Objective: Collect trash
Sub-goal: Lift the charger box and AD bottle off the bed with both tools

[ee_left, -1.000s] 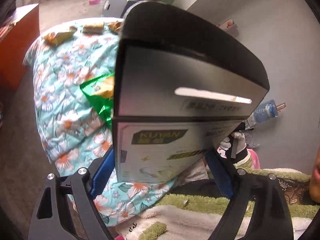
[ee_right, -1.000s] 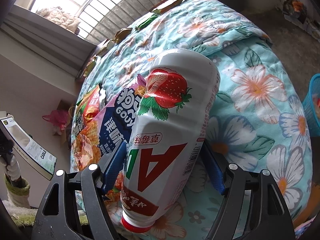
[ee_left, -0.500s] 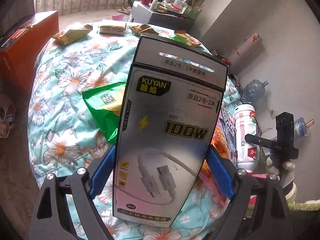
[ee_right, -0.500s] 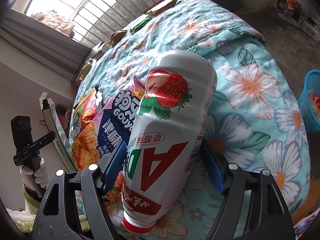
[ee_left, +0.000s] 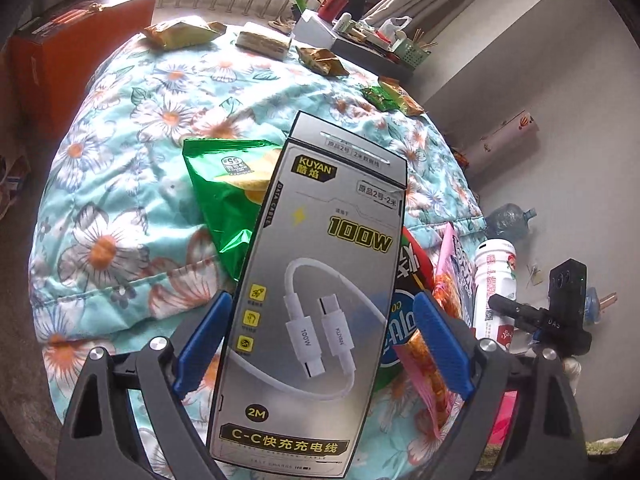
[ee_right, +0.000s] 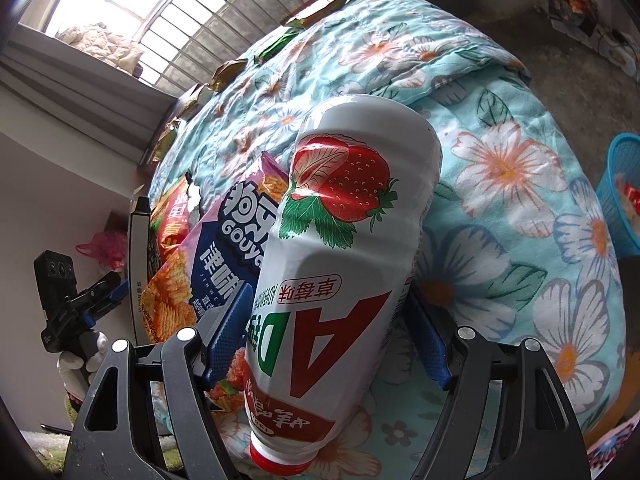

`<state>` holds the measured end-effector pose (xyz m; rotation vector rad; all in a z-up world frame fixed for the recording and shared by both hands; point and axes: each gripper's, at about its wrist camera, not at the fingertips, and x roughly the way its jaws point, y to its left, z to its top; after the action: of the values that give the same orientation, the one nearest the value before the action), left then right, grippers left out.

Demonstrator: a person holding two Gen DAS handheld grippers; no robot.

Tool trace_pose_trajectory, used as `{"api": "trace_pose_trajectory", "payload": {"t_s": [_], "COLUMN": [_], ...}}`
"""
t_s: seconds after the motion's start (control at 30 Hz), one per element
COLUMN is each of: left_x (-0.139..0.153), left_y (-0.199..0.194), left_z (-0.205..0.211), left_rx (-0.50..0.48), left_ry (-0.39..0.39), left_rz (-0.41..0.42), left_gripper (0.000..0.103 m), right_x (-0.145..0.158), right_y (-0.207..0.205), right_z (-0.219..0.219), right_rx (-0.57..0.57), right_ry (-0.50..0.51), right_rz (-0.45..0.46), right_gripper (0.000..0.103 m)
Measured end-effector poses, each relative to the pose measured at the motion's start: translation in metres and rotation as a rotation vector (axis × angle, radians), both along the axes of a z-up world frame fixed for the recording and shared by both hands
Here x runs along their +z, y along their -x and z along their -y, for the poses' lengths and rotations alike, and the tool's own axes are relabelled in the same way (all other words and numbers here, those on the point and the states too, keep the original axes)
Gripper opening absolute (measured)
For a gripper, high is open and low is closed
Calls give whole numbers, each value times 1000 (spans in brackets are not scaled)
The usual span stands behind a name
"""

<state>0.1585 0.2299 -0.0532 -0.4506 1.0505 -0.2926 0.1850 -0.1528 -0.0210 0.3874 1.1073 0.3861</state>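
Note:
My left gripper (ee_left: 320,344) is shut on a grey cable box (ee_left: 316,300) marked 100W, held upright above the flowered quilt (ee_left: 120,200). A green chip bag (ee_left: 228,200) lies behind it and an orange-and-blue chip bag (ee_left: 412,320) to its right. My right gripper (ee_right: 332,320) is shut on a white strawberry drink bottle (ee_right: 344,256), cap toward the camera. The blue-and-orange chip bag (ee_right: 208,264) lies on the quilt just left of it. The bottle (ee_left: 494,280) and the right gripper also show at the right in the left wrist view.
Several snack wrappers (ee_left: 180,34) lie along the far edge of the bed. A blue basket (ee_right: 624,200) stands on the floor at the right. An orange box (ee_left: 72,52) stands left of the bed, a cluttered low table (ee_left: 360,40) behind it.
The left gripper has swung with the cable box from over the rug toward the bed, tipping the box upright. The right gripper and bottle have barely moved.

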Motion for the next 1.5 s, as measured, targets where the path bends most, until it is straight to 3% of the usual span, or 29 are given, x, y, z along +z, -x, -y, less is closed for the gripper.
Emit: {"api": "trace_pose_trajectory", "payload": {"t_s": [0.2, 0.4, 0.47, 0.8, 1.1, 1.5], "left_x": [6, 1, -4, -9, -5, 1], "left_y": [12, 14, 13, 13, 21, 27], "left_z": [7, 34, 39, 45, 48, 48], "left_rx": [-30, -76, -73, -47, -33, -18], "left_ry": [-58, -268, -306, -372, -384, -429], "left_rz": [8, 21, 10, 21, 46, 62], "left_gripper": [92, 92, 92, 86, 85, 85], "right_x": [2, 5, 6, 2, 2, 5], "right_y": [2, 11, 14, 26, 24, 25], "right_z": [6, 7, 7, 8, 20, 12], "right_rx": [-16, -20, -32, -83, -156, -185], "right_ry": [-27, -7, 1, 29, -44, -15], "right_rz": [-5, -11, -12, -35, -67, -61], "right_gripper": [73, 75, 75, 75, 63, 62]}}
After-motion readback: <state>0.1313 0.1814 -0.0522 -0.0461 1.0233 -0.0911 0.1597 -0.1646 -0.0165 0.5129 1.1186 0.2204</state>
